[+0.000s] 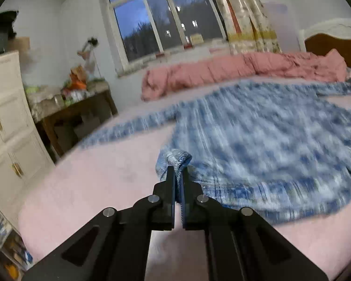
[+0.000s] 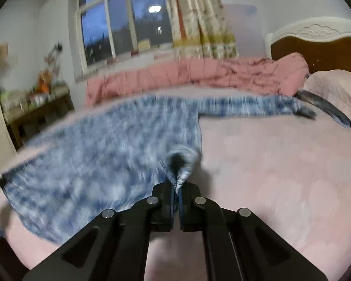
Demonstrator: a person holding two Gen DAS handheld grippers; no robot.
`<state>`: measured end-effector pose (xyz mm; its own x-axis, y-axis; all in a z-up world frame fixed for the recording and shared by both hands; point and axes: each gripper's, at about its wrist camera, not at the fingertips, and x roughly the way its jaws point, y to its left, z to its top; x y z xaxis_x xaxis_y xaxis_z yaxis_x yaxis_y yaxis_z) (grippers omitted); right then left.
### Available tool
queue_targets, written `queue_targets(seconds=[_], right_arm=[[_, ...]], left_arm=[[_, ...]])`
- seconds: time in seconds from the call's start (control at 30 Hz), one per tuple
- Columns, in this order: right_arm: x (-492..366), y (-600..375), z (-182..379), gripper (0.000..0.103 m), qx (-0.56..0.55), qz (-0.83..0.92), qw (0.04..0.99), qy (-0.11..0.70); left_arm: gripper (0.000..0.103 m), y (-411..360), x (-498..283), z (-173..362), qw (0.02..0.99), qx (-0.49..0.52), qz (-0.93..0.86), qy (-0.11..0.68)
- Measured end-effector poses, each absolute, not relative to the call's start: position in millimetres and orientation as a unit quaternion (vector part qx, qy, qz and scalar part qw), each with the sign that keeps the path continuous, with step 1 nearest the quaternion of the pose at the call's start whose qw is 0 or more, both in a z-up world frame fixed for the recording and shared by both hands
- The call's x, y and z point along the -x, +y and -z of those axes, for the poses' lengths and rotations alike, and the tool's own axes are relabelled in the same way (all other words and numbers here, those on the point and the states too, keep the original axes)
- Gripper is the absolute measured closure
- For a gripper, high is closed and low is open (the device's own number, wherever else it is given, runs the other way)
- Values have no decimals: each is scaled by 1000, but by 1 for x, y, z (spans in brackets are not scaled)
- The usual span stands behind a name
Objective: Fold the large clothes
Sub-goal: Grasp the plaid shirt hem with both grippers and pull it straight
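**Both grippers pinch the hem of a blue shirt on the bed**

Black left gripper (image 1: 178, 171) has its jaws closed on a bunched corner of the large blue-and-white patterned shirt (image 1: 257, 135). The black right gripper (image 2: 176, 182) likewise has its jaws clamped on a puckered fold at the garment's other near corner.

That shirt lies spread flat across the pale pink bed sheet (image 1: 100, 178), sleeves stretched out to either side, its pattern smeared by blur. A rolled salmon-pink quilt (image 1: 222, 72) lies along the far edge of the bed, below the window (image 1: 161, 18).

Only the left wrist view shows the white drawer cabinet with brass handles (image 1: 9, 121) beside a cluttered wooden counter (image 1: 70, 103). Only the right wrist view shows the sleeve's far end, near a pink pillow (image 2: 337, 93), and more of the carved brown-and-white headboard (image 2: 316, 44).
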<state>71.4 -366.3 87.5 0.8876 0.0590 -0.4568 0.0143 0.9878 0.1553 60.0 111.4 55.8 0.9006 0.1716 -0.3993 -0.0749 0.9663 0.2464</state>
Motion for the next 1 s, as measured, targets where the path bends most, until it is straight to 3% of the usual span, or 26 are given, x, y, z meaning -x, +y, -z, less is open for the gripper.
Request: queue_targets(seconds=[0.13, 0.27, 0.4, 0.5, 0.53, 0.6, 0.63, 0.67, 0.73, 0.77, 0.8, 0.83, 0.87, 0.93, 1.0], right_arm=[[-138, -376, -128, 100, -62, 39, 970, 232], [-240, -375, -101, 100, -70, 46, 937, 338], [-278, -369, -62, 100, -66, 51, 926, 368], [-286, -378, -42, 100, -103, 38, 920, 375], [-287, -383, -38, 100, -116, 34, 919, 377], [-287, -394, -36, 99, -144, 25, 918, 368], [-284, -398, -39, 94, -154, 20, 921, 356], [-279, -400, -44, 89, -157, 18, 926, 342], [-266, -400, -57, 56, -145, 37, 938, 312], [-258, -398, -65, 47, -136, 48, 946, 292], [-248, -393, -75, 34, -124, 50, 955, 265], [-237, -385, -86, 29, -107, 44, 964, 240], [-231, -376, -96, 27, -88, 36, 969, 229], [-224, -348, -111, 14, -41, -5, 971, 237], [-234, -304, -109, 14, 16, -95, 941, 324]], left_arm=[[100, 126, -164, -89, 959, -83, -75, 262], [100, 131, -272, -48, 916, -66, -74, 388], [100, 133, -300, -6, 904, -57, -67, 419], [99, 139, -301, -3, 914, -35, -49, 402], [95, 142, -301, -5, 918, -24, -42, 393], [67, 149, -294, -10, 927, 0, -37, 373], [46, 152, -286, -15, 935, 9, -40, 352], [39, 154, -273, -24, 947, 15, -46, 319], [35, 149, -243, -48, 966, 14, -52, 252], [22, 144, -226, -59, 976, 9, -45, 213], [15, 135, -208, -70, 984, -1, -32, 174], [5, 126, -194, -77, 989, -16, -14, 145], [4, 115, -186, -82, 990, -32, 11, 135], [4, 88, -189, -84, 975, -70, 80, 194], [4, 51, -209, -70, 936, -113, 126, 308]])
